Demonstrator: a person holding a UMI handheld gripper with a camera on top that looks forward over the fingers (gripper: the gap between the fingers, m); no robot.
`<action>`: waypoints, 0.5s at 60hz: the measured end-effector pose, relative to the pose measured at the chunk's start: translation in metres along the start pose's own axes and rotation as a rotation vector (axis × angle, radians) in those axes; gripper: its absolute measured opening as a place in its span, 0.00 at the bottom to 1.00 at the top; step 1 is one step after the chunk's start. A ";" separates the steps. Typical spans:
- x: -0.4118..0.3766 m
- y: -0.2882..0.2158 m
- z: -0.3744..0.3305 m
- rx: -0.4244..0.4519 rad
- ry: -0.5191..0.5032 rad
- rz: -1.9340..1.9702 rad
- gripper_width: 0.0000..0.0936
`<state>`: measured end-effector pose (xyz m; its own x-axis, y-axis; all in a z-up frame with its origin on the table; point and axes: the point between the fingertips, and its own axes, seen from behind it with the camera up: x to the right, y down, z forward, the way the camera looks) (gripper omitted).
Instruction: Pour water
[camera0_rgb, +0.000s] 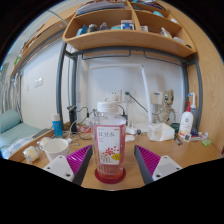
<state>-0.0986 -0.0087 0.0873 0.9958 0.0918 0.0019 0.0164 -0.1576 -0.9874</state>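
A clear plastic bottle (110, 138) with a white cap and a red-and-white flowered label stands upright on the wooden desk (170, 172). Its foot sits in a round red base (110, 176). The bottle is between the fingers of my gripper (112, 165). The magenta pads (80, 160) flank it at label height, with a visible gap on the right side. The gripper is open. A white cup (53, 147) stands on the desk to the left, beyond the left finger.
A blue can (57, 126) stands behind the cup. A white box (160, 131) and a white bottle with a red cap (186, 122) are at the right. A wooden shelf (130, 42) hangs over the back of the desk, with small items and cables below it.
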 end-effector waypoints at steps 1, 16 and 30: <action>0.001 0.000 -0.006 0.004 0.003 -0.001 0.92; -0.006 0.000 -0.108 0.048 -0.040 0.041 0.92; -0.021 0.007 -0.173 0.057 -0.081 0.019 0.92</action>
<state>-0.1041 -0.1823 0.1083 0.9853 0.1688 -0.0276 -0.0100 -0.1042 -0.9945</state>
